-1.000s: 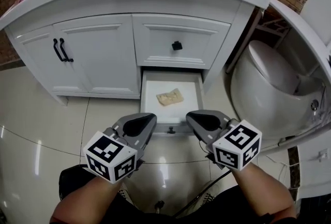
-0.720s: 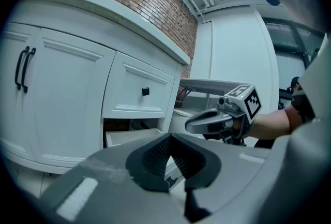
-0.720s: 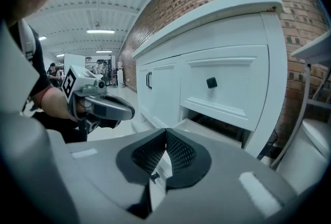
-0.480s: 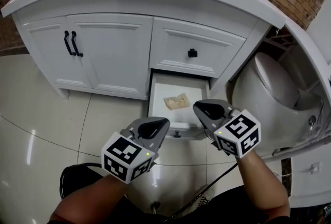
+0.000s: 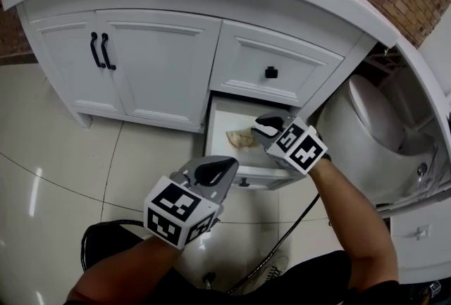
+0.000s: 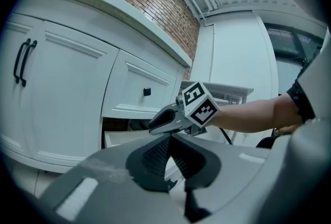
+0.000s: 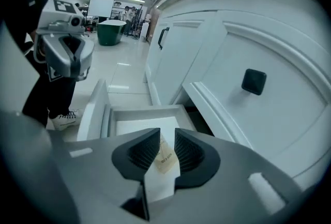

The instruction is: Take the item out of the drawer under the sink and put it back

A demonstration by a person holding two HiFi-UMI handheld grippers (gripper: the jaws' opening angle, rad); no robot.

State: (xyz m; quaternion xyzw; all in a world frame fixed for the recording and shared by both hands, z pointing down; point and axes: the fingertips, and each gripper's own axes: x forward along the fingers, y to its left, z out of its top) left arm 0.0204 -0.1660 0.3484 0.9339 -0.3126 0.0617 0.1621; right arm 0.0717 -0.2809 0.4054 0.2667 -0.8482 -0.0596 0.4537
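Forward, arm outstretched, right tool hovers, jaws parted, over packet.

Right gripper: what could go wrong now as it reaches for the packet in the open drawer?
The packet lies flat on the drawer floor, so the open fingers of the right gripper may slide over it or scrape the floor. The upper drawer front sits close above; a straight lift may hit it.

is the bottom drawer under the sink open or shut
Open. The drawer is pulled out of the cabinet, its floor and a small packet inside exposed, the right tool just over it.
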